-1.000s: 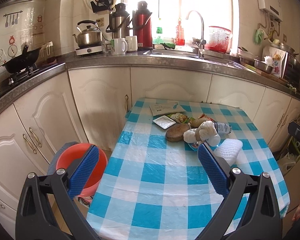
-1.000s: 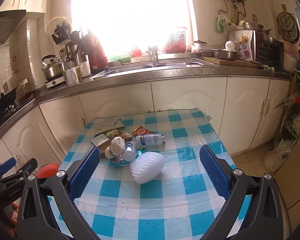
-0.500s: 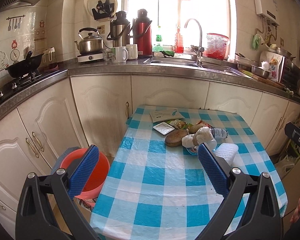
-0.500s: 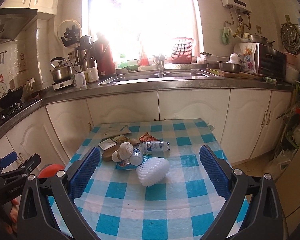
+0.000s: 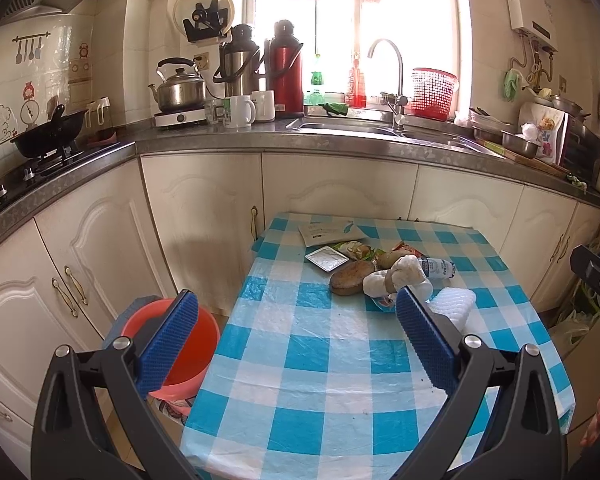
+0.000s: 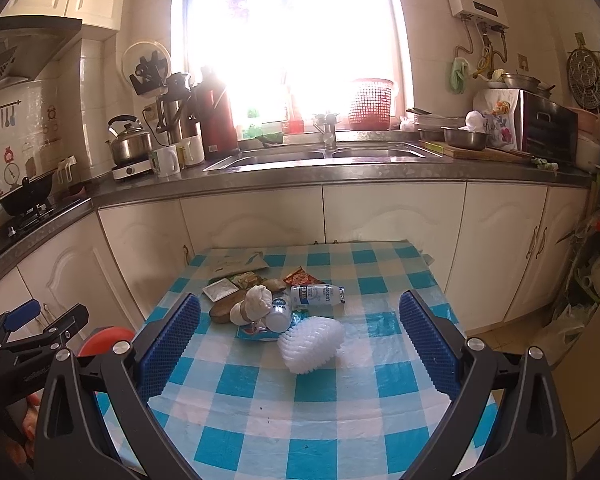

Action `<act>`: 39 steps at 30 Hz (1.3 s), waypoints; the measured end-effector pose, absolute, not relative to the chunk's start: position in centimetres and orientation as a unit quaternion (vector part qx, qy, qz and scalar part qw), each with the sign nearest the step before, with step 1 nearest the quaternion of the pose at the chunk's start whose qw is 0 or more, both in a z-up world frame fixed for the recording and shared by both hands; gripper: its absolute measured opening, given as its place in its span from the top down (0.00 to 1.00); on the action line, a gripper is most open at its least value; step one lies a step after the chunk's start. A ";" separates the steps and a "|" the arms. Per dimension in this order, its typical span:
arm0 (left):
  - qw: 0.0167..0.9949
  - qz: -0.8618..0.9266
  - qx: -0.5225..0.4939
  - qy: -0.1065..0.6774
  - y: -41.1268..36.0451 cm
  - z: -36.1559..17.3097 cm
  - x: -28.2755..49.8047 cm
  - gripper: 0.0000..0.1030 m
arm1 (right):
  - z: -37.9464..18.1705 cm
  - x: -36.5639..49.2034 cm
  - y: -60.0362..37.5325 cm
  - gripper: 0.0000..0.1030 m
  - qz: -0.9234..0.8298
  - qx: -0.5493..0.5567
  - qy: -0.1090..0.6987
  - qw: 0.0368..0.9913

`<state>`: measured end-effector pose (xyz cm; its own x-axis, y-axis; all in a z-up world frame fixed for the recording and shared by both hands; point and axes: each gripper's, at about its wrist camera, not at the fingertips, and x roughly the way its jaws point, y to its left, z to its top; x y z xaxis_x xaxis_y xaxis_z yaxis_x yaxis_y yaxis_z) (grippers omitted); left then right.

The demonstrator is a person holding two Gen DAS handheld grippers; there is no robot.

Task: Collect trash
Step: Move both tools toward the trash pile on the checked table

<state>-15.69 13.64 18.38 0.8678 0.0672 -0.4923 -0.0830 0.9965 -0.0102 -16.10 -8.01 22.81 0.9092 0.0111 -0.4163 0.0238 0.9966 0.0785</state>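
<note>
A pile of trash lies on the blue-checked tablecloth (image 5: 340, 360): a white foam net (image 6: 311, 344), a small plastic bottle (image 6: 318, 295), a crumpled white tissue (image 6: 256, 300), a brown round piece (image 5: 352, 278), a foil tray (image 5: 326, 259) and wrappers. The foam net also shows in the left wrist view (image 5: 454, 308). An orange bin (image 5: 172, 354) stands on the floor left of the table. My left gripper (image 5: 296, 344) is open and empty above the table's near left. My right gripper (image 6: 300, 352) is open and empty, hovering short of the foam net.
White cabinets and a grey counter (image 5: 300, 144) wrap around the back and left, with a sink (image 6: 320, 156), kettle (image 5: 180, 88), thermoses and mugs. A wok (image 5: 48, 136) sits on the stove at left. Bags and clutter (image 6: 580, 300) stand right of the table.
Both grippers have pulled back and risen a little; the table and trash look smaller and farther away. Both stay open and empty.
</note>
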 end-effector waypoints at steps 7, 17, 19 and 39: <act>0.963 0.047 -0.013 0.266 14.2 18.0 -14.7 0.03 | 21.7 -15.1 -8.3 0.04 0.000 0.031 0.230 0.973; 0.953 0.039 -0.040 0.298 15.9 15.1 -11.8 0.03 | 18.9 -11.6 -10.0 0.04 0.020 0.044 0.260 0.964; 0.951 0.027 -0.049 0.303 16.2 14.3 -11.1 0.03 | 18.1 -10.8 -10.4 0.04 0.017 0.045 0.266 0.963; 0.909 -0.224 0.030 0.351 9.2 6.6 -0.3 0.04 | 7.7 -1.4 -15.5 0.04 0.080 0.233 0.385 0.890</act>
<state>-0.29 9.24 6.58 0.6531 -0.3871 -0.6509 0.4286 0.8975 -0.1038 -1.37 -15.48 7.70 0.6909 0.3207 -0.6480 0.0377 0.8791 0.4752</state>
